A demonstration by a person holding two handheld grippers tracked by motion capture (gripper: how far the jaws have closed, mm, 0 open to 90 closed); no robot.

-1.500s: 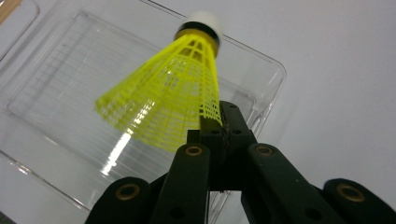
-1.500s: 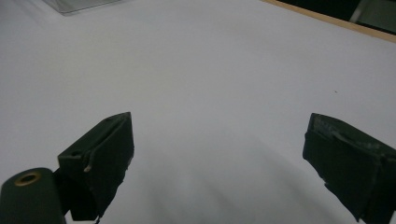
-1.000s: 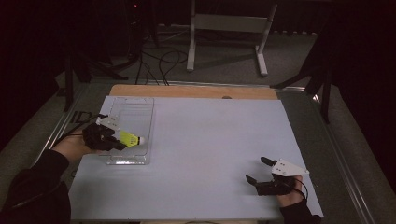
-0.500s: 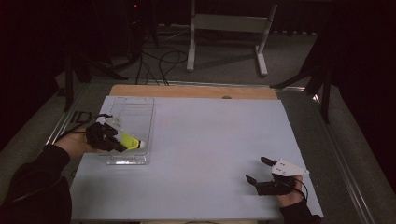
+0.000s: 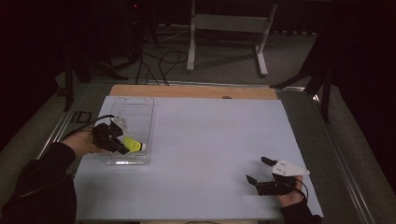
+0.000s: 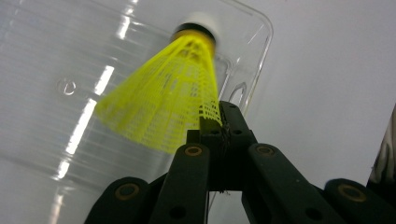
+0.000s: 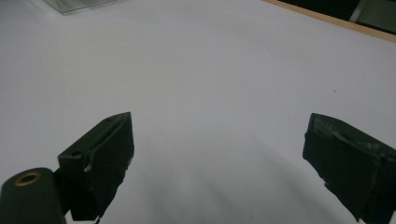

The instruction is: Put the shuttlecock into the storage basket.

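While the left tool (image 5: pixel 122 141) pinches the rim of a yellow shuttlecock's (image 6: pixel 170 93) mesh skirt between its pressed-together jaws, the shuttlecock hangs over the near end of a clear plastic tray (image 5: pixel 137 108) at the left side of the counter (image 5: pixel 210 140), its white cork tip pointing away from the hand. The right tool (image 5: pixel 259 171) rests low over the counter's near right corner, well apart from the tray, its jaws spread wide with nothing between them.

Left gripper (image 5: pixel 122 143) apparently clamped, right gripper (image 5: pixel 258 170) agape.
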